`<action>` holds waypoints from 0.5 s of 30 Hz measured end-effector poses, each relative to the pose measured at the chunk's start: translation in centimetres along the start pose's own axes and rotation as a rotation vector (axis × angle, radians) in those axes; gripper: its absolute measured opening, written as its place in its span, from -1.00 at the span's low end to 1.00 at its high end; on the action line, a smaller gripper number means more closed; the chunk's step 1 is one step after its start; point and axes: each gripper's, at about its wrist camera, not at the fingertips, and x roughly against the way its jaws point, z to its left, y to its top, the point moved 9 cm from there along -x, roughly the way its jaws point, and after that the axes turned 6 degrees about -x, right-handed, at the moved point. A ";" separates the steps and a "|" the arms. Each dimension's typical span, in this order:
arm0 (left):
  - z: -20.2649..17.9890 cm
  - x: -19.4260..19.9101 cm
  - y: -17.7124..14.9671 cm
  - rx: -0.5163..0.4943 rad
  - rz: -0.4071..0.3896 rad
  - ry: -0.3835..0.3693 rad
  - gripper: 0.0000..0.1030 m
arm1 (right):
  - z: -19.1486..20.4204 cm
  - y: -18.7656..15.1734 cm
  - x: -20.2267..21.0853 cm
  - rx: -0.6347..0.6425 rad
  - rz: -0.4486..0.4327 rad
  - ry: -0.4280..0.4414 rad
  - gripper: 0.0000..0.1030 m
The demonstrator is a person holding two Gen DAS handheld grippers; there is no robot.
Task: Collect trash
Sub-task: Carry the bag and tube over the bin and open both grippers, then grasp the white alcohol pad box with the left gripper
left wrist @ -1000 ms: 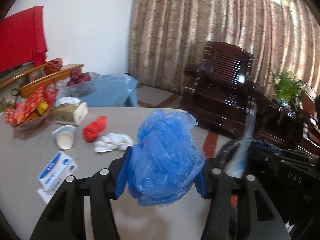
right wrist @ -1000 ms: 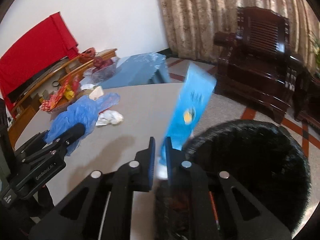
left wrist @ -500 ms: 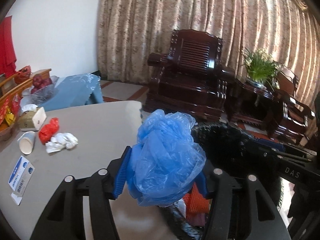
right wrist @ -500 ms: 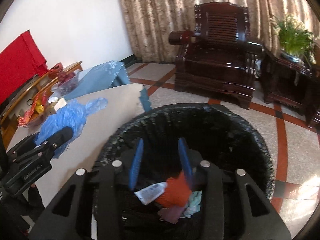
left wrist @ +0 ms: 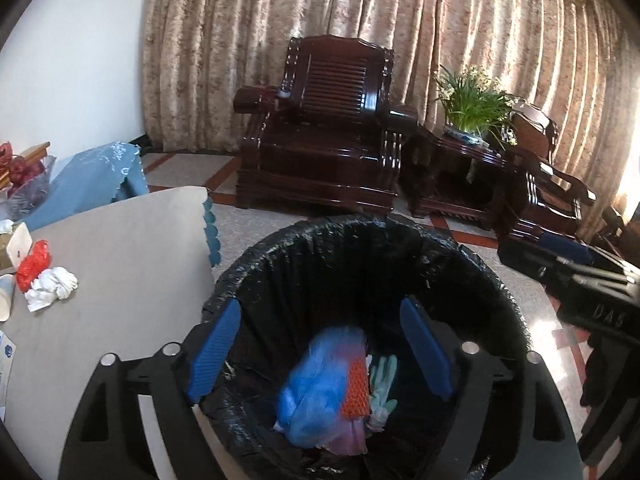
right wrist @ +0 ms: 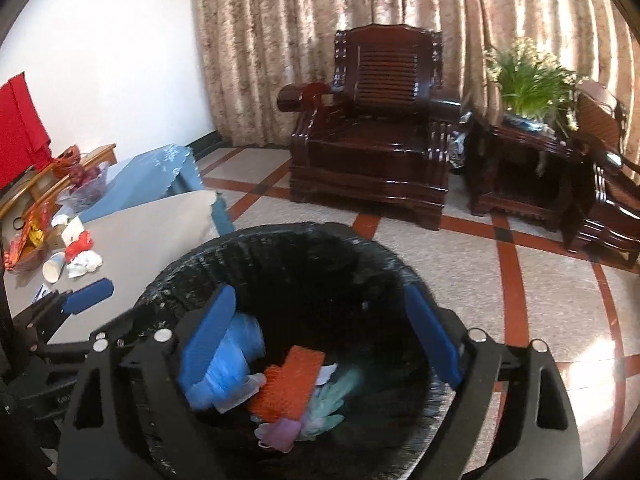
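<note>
The blue bag has dropped into the bin; left gripper and right gripper hang spread, empty, inside its rim.

Bin mouth open below both tools; table edge close left.

Bin liner: thin black plastic, crinkled, faintly shiny.
Blue bag: filmy, translucent plastic.
Gripper pads: blue, finely ribbed, matt.
Armchair: dark wood, highly polished.
Floor: glossy speckled stone.
Curtains: patterned woven cloth.
Table: smooth, matt grey.
</note>
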 end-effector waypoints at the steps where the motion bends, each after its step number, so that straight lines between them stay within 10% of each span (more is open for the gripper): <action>1: -0.1 0.2 0.0 -0.006 -0.003 -0.001 0.61 | -0.2 0.0 0.1 -0.001 -0.005 -0.007 0.76; 15: 10.2 6.2 -0.1 0.064 -0.079 0.198 0.69 | 10.5 0.5 -0.6 0.085 0.000 0.145 0.83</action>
